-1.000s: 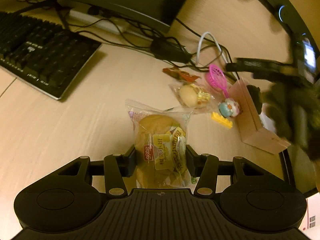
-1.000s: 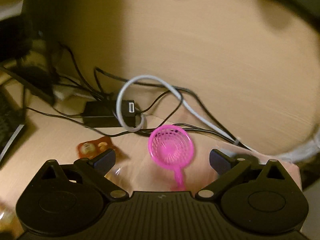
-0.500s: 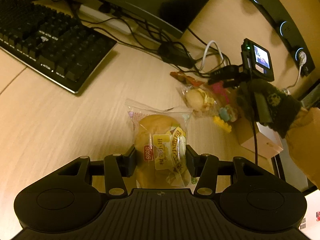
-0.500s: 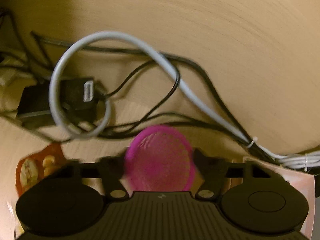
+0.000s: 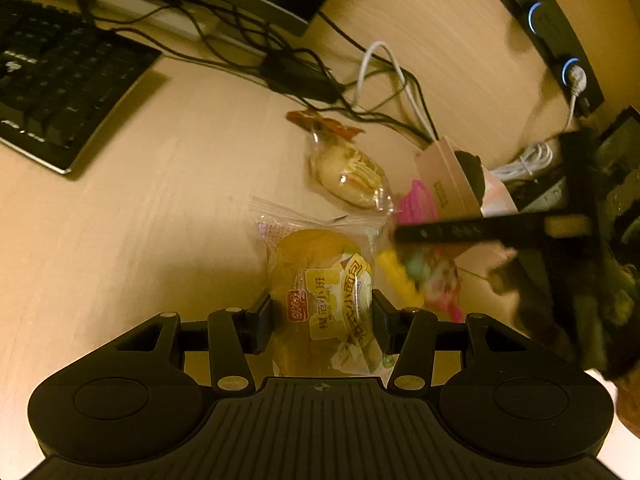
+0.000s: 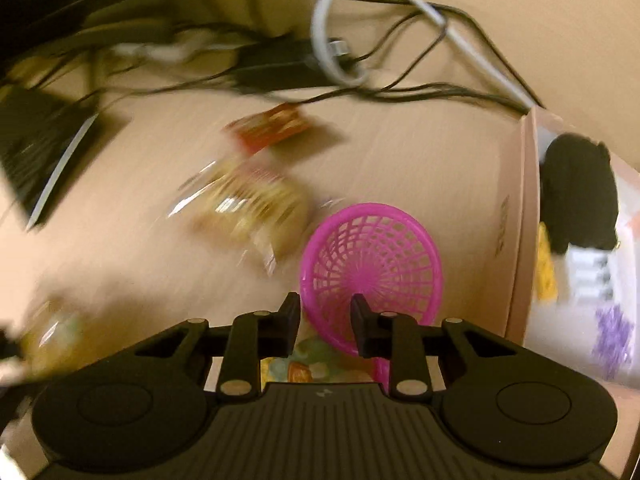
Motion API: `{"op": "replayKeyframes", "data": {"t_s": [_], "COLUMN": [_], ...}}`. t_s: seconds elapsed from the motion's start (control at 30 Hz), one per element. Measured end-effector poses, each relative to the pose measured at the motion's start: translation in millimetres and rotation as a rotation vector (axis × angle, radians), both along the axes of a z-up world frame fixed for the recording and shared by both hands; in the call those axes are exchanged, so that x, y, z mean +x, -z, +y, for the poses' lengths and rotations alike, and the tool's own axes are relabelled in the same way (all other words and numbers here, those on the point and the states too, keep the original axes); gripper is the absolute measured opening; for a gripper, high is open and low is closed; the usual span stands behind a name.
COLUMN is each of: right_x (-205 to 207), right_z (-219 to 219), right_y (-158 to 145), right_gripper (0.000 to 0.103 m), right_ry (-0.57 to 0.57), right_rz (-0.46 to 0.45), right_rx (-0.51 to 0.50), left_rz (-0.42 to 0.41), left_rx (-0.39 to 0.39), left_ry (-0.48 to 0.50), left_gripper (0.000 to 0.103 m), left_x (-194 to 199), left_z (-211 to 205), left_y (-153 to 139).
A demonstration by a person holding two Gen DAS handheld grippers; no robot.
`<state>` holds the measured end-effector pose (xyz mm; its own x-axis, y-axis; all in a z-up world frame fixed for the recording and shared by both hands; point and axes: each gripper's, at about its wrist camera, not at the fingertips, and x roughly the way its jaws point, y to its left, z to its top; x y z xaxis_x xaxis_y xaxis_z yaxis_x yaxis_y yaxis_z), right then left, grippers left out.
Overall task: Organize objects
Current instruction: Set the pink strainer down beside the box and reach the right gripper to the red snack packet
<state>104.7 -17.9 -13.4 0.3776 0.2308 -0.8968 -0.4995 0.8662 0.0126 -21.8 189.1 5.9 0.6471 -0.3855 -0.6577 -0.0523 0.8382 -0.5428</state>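
I read the step as gathering loose items toward the cardboard box [image 6: 520, 216] at three o'clock in my right wrist view. The wooden desk [image 5: 120, 220] is the biggest thing here, dimly lit and amber, with a keyboard [image 5: 60, 80] at ten o'clock and a tangle of cables [image 5: 312, 76] at twelve. My left gripper [image 5: 320, 316] pinches the wrapped bun [image 5: 320, 280] at its sides. A second wrapped bun [image 5: 348, 172] lies at one o'clock, just beyond. My right gripper [image 6: 325, 322] has just been closing; its fingers stand close together on the rim of the pink strainer [image 6: 372, 264], though I cannot tell whether the pads press it. Next I judge the strainer needs carrying over the box wall.
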Motion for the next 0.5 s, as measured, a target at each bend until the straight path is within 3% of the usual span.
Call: {"op": "replayKeyframes", "data": {"t_s": [0.07,0.13,0.23,0.33,0.5], "right_x": [-9.8,-9.0,14.4,47.7,89.5], "right_z": [-1.8,-1.7,12.7,42.6,92.3], "right_y": [-12.4,-32.3,-49.9,-45.6,-6.3], "right_gripper": [0.063,0.077,0.086,0.098,0.098], "right_ry": [-0.013,-0.003,0.045,0.061,-0.014], "right_rz": [-0.021,-0.086,-0.136,-0.154,-0.145], "right_rx": [0.01,0.039,0.105,0.123,-0.022], "left_rz": [0.001,0.002,0.002,0.005,0.005], "left_rx": [-0.002,-0.001,0.007,0.019,0.014], "left_ry": [0.004,-0.001,-0.018,-0.032,-0.044], "left_gripper": [0.053,0.053,0.053,0.053,0.053], "left_x": [0.8,0.2,-2.3,-6.9,-19.0], "left_z": [0.3,1.9,6.7,11.9,21.1], "left_y": [0.8,-0.1,-3.2,-6.5,-7.2]}}
